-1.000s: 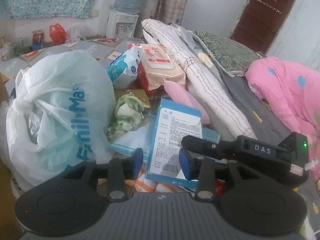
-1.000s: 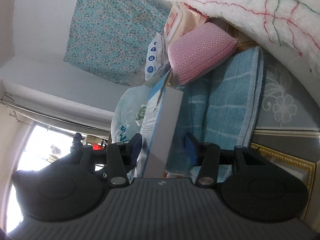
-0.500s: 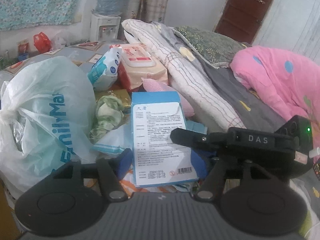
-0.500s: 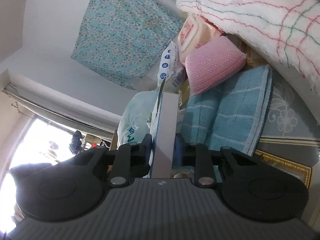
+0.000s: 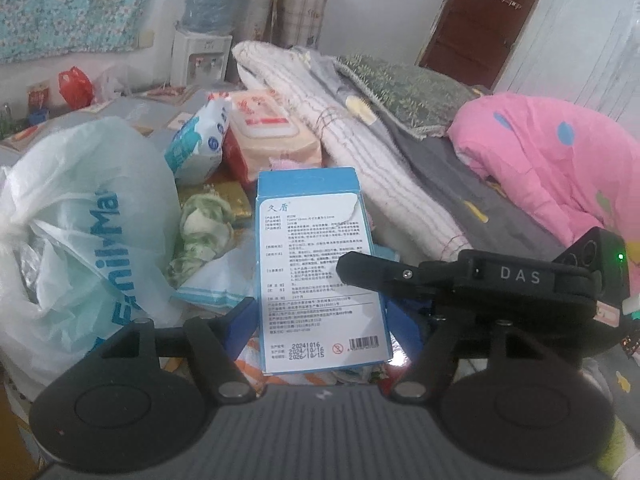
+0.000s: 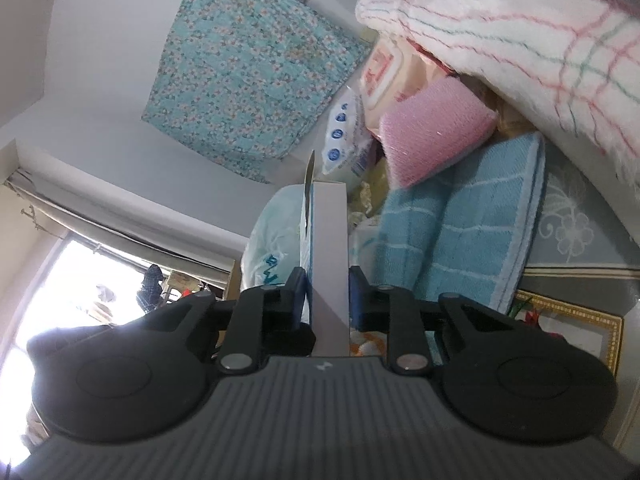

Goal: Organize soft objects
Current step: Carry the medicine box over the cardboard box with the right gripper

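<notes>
Close by, plastic bag, wipes pack (pink sponge behind) crowd box.

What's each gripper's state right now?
Left gripper: fingers opening, box between them, not pressed.
Right gripper: shut on the box's narrow sides.

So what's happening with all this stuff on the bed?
A person is tidying a messy pile with a gripper in each hand. The right gripper is shut on a blue and white box, pinching its thin sides and holding it up. The left gripper has its jaws opening around the same box, not pressing it. A plastic bag, a blue towel and a pink sponge lie nearby.
</notes>
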Motion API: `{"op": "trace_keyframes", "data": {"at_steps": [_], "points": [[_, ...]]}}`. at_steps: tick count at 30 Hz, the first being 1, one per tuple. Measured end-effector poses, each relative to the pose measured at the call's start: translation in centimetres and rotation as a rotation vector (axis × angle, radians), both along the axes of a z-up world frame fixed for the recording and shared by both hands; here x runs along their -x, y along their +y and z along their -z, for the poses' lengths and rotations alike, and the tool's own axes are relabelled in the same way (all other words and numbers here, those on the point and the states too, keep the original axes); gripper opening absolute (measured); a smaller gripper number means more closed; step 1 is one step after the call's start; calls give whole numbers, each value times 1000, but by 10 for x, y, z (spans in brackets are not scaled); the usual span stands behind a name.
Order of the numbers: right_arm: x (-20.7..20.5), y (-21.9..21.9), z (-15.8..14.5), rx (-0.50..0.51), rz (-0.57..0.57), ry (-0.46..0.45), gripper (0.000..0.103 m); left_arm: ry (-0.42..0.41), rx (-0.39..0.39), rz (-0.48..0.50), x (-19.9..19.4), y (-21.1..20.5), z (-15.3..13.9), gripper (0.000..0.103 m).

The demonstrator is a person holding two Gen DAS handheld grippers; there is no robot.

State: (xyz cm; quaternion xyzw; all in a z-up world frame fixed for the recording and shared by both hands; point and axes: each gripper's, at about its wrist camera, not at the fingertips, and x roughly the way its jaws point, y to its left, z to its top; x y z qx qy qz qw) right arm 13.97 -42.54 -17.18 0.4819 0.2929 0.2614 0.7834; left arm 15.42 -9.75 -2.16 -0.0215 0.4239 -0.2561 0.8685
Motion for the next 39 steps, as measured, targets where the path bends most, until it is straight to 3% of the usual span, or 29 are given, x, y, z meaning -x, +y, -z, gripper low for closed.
{"op": "trace_keyframes", "data": {"at_steps": [10,14,20,24,28,34,39], "points": [[-2,38,-67,31,-123,-125,22,-124,19,-115,36,43,-54,72],[-16,82,-106,63,-242,-183,22,-173,11,-208,48,84,-81,73],[-40,184,-159,120,-456,-264,21,-224,-71,-371,54,146,-113,74],[-64,246,-167,108,-575,-216,20,-233,-116,-448,52,189,-121,74],[-85,313,-164,144,-663,-135,20,-167,-128,-532,34,240,-115,74],[-118,410,-139,234,-741,31,19,-33,-155,-644,-1,312,-89,70],[-145,471,-109,244,-758,161,19,35,-200,-747,-16,360,-69,70]]}}
